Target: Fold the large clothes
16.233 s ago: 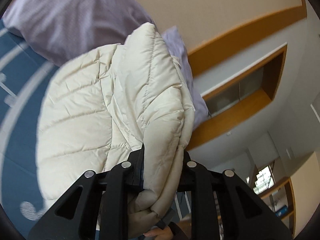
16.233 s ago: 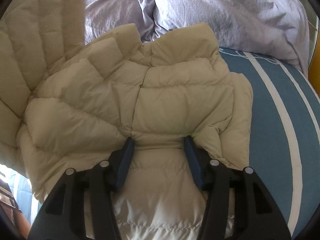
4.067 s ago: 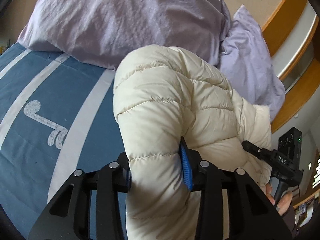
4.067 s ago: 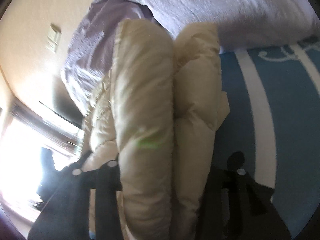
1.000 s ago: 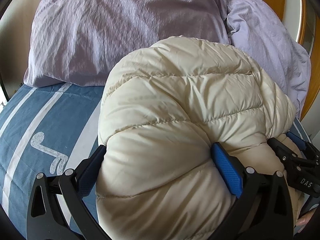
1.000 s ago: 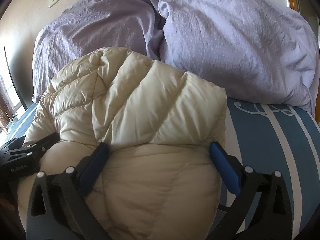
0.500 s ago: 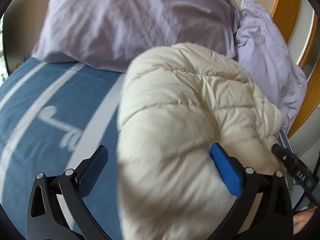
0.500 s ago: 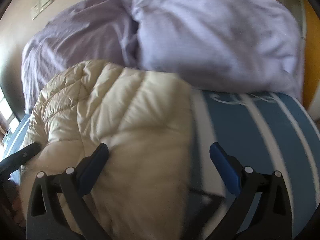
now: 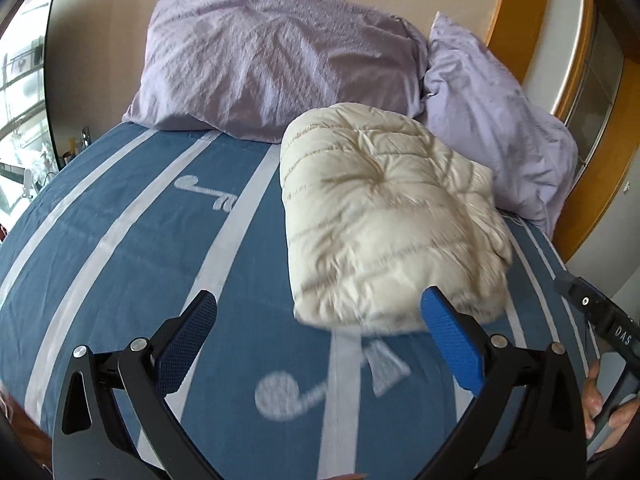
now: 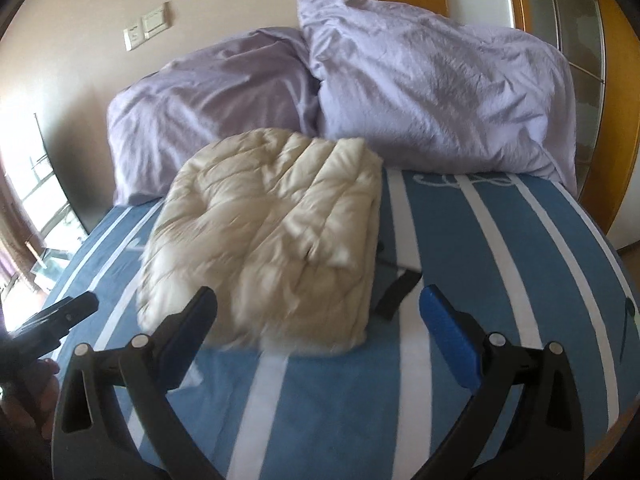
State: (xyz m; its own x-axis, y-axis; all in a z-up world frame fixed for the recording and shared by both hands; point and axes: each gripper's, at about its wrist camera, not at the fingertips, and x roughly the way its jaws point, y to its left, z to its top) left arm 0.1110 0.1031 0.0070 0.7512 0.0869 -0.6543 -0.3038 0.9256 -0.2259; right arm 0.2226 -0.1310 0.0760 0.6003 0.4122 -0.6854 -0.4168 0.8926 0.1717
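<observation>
A cream quilted down jacket (image 9: 384, 224) lies folded into a thick bundle on the blue striped bedspread (image 9: 132, 248), its far end against the pillows. In the right wrist view the same jacket (image 10: 272, 248) sits centre-left, with a dark strap (image 10: 396, 288) poking out at its right side. My left gripper (image 9: 320, 340) is open, drawn back from the bundle's near edge, nothing between its blue pads. My right gripper (image 10: 320, 328) is open too, just short of the near edge. Each gripper shows at the other view's margin, held by a hand.
Two lilac pillows (image 9: 276, 60) (image 10: 436, 96) lean against the beige wall at the head of the bed. An orange wooden frame (image 9: 520, 24) stands at the right. A window (image 10: 36, 200) is at the left. Bedspread (image 10: 500, 248) stretches wide beside the jacket.
Both grippers have pulled back off the jacket, their jaws still wide. The bundle now lies free on the bed, farther from both cameras than a second ago.
</observation>
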